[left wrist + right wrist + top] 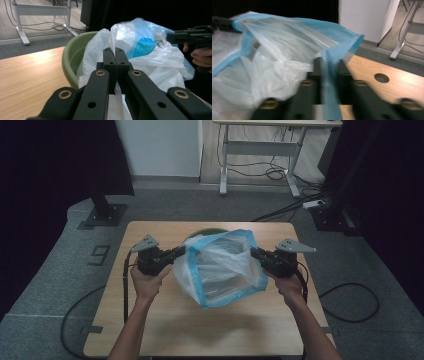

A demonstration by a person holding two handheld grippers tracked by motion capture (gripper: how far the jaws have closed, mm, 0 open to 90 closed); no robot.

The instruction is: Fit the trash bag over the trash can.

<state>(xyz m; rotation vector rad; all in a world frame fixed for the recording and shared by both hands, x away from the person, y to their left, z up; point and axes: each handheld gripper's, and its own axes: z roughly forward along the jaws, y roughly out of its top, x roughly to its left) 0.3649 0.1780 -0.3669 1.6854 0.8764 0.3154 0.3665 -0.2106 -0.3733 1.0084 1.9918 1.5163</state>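
While both hands hold it up over the wooden table (150,330), the translucent plastic bag with a blue rim (220,270) hangs stretched between 2 grippers. The left gripper (115,53) is clenched on the bag's white film, and the right gripper (329,63) pinches the blue hem, though that view is blurred. Behind and just under the bag sits a green basin (72,62), closer to the left gripper. The bag's mouth runs from gripper to gripper, so lining the basin probably means carrying it back and down.
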